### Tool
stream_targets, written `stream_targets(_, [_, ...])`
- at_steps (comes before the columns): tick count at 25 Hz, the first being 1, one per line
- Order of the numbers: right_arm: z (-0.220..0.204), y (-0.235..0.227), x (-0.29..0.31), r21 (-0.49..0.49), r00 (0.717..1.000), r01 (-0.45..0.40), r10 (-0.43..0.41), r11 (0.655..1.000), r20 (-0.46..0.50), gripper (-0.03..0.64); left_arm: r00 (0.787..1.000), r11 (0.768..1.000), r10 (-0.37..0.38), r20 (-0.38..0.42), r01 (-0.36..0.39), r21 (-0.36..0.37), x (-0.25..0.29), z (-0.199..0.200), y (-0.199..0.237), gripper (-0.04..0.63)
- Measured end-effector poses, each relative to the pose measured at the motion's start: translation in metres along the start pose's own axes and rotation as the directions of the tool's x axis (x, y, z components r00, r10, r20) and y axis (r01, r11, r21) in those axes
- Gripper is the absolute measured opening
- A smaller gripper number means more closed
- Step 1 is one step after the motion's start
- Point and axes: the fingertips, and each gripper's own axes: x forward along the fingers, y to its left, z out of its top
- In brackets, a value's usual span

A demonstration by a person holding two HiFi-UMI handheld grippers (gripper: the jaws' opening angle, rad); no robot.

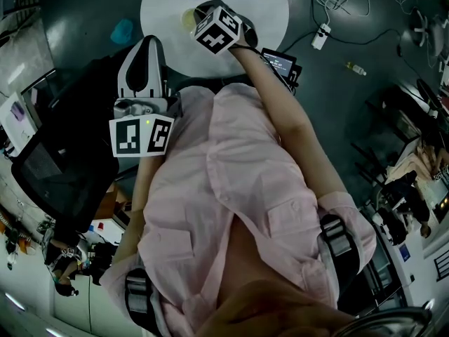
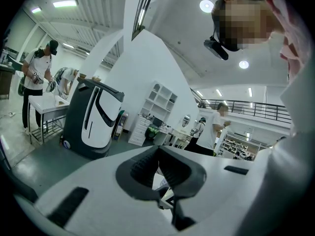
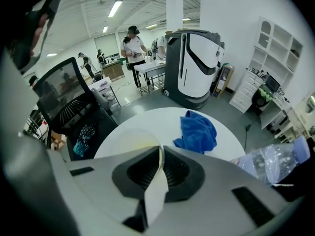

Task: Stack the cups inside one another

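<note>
My right gripper (image 3: 161, 154) is shut on the thin wall of a pale translucent cup (image 3: 129, 142) and holds it just above the round white table (image 3: 147, 119). In the head view the right gripper (image 1: 201, 14) is over the table's near half, its marker cube hiding most of the yellowish cup (image 1: 188, 20). No other cup shows in any view. The left gripper (image 1: 149, 46) stays off the table beside my body. In the left gripper view its jaws (image 2: 158, 154) are shut with nothing between them, pointing out into the room.
A crumpled blue cloth (image 3: 198, 131) lies on the table past the cup, and a clear plastic bottle (image 3: 275, 159) is at its right side. A black device with a screen (image 1: 280, 62) sits by the table's edge. A black chair (image 1: 63, 167) stands to the left.
</note>
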Motion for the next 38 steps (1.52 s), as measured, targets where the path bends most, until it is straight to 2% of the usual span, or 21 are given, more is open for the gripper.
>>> stream_targets(9, [-0.002, 0.001, 0.003, -0.038, 1.000, 0.015, -0.015, 0.999, -0.008, 0.037, 1.000, 1.000, -0.001, -0.004, 0.001, -0.004, 0.000, -0.003, 0.000, 0.018])
stream_targets(14, [-0.001, 0.004, 0.003, -0.093, 1.000, 0.024, -0.025, 0.995, -0.004, 0.037, 1.000, 1.000, 0.001, -0.004, -0.001, -0.006, -0.001, -0.004, 0.001, 0.018])
stream_targets(25, [0.005, 0.007, 0.000, -0.121, 1.000, -0.004, 0.007, 0.993, 0.020, 0.040, 1.000, 1.000, -0.003, -0.005, 0.003, -0.003, 0.002, -0.003, 0.000, 0.018])
stream_targets(26, [0.005, 0.007, 0.000, -0.120, 1.000, -0.006, 0.009, 0.993, 0.020, 0.049, 1.000, 1.000, -0.004, -0.005, 0.004, -0.002, 0.002, -0.003, -0.001, 0.018])
stream_targets(28, [0.004, 0.007, -0.001, -0.118, 1.000, -0.004, 0.007, 0.993, 0.019, 0.111, 1.000, 1.000, -0.007, -0.005, 0.007, -0.002, 0.002, -0.002, -0.002, 0.018])
stream_targets(38, [0.007, 0.012, -0.002, -0.093, 0.999, -0.019, 0.022, 0.996, 0.025, 0.164, 1.000, 1.000, -0.009, -0.004, 0.009, -0.005, 0.000, -0.001, 0.000, 0.018])
